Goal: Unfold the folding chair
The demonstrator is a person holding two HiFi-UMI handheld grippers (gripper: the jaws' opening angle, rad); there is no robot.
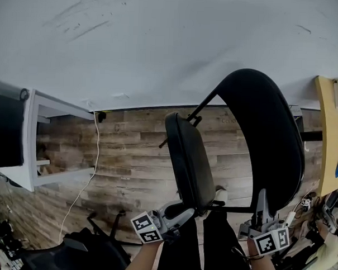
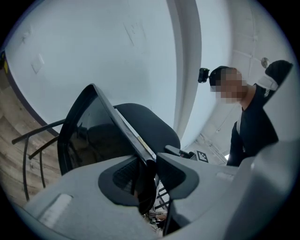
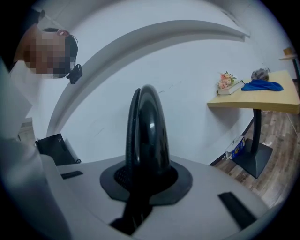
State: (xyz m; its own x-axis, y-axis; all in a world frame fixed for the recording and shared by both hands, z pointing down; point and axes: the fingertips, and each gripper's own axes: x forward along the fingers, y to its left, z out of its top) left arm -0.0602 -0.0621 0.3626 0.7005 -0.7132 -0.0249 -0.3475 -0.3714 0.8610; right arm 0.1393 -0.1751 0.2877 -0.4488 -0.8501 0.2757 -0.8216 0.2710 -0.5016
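Note:
The black folding chair stands partly folded on the wood floor in front of me. Its padded seat (image 1: 190, 160) is tipped up on edge, and the curved backrest (image 1: 264, 136) rises to its right. My left gripper (image 1: 189, 212) is shut on the seat's near lower edge; in the left gripper view that edge (image 2: 140, 150) runs between the pads at my left gripper (image 2: 147, 176). My right gripper (image 1: 262, 200) is shut on the backrest's near rim. In the right gripper view the glossy rim (image 3: 146, 126) stands upright out of my right gripper (image 3: 145, 178).
A white shelf unit (image 1: 31, 142) stands at the left with a white cable (image 1: 89, 173) hanging beside it. An office chair base (image 1: 106, 235) lies at lower left. A yellow table (image 1: 328, 138) is at the right. Its top (image 3: 262, 96) holds a blue cloth. A person (image 2: 253, 126) stands nearby.

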